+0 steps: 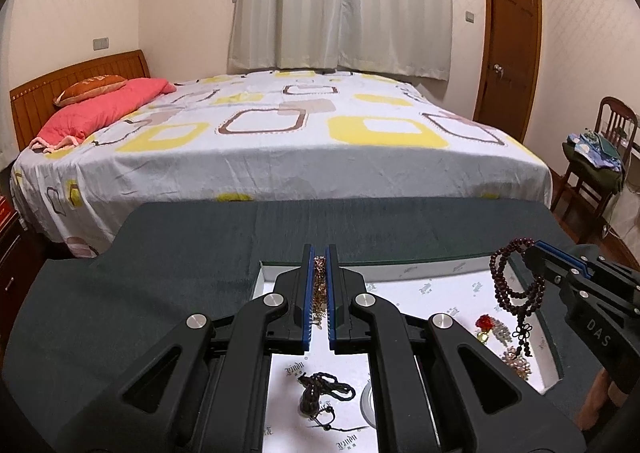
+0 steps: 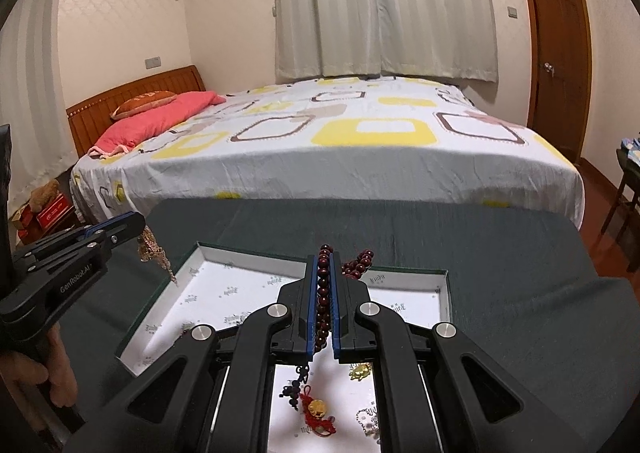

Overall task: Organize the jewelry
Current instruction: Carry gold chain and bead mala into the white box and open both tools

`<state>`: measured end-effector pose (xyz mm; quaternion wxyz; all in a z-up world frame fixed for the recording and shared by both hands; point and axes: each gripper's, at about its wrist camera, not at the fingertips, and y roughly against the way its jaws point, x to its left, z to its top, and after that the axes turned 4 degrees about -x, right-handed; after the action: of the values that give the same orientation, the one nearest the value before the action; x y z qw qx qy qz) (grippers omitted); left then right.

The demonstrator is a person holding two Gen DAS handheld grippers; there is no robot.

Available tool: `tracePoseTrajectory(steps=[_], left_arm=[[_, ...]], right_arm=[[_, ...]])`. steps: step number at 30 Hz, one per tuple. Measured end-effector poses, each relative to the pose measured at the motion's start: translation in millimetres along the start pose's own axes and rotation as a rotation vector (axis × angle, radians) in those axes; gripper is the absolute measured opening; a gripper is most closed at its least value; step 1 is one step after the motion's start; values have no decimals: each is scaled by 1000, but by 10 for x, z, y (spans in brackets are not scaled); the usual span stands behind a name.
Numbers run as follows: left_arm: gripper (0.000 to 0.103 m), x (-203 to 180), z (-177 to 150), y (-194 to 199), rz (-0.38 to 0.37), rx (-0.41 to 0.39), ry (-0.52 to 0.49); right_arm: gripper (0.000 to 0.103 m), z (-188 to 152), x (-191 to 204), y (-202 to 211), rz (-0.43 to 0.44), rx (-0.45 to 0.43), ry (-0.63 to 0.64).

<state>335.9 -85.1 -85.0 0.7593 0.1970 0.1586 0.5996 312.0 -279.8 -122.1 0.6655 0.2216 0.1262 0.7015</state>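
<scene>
Left gripper: clenched on a gold chain, which sits pinched between the two blue pads; in the right wrist view this chain hangs down from the tip at about 9 o'clock, above the left edge of the box
Right gripper: clenched on a dark red bead necklace, the beads run in one line between its fingers; in the left wrist view the same beads hang in loops from its tip at about 3 o'clock, with a small knot tassel at the bottom
Box: a shallow open tray with white printed lining and dark green rim, it lies on the dark green cloth below both grippers
Jewelry in the box: a red flower piece near the right side; a black cord pendant at 6 o'clock under the left gripper; a small gold figure and a red knot charm with gold coin under the right gripper
Hand: a person's fingers hold the handle of the left gripper, at 8 o'clock in the right wrist view
Background: a bed with yellow square pattern at 12 o'clock, behind the cloth
</scene>
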Motion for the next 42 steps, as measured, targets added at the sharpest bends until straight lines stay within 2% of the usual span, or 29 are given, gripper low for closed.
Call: tracePoseTrajectory(steps=[7, 9, 15, 20, 42], left_arm=[[6, -29, -142, -396, -4, 87, 10], [1, -20, -168, -478, 3, 99, 9], [1, -35, -194, -665, 14, 120, -16], [1, -31, -254, -755, 9, 142, -13], [1, -35, -355, -892, 16, 184, -15]], right_arm=[[6, -105, 7, -311, 2, 63, 3], [6, -141, -2, -404, 0, 81, 1], [6, -199, -2, -607, -1, 126, -5], [6, -283, -3, -744, 8, 174, -13], [7, -292, -13, -969, -7, 245, -11]])
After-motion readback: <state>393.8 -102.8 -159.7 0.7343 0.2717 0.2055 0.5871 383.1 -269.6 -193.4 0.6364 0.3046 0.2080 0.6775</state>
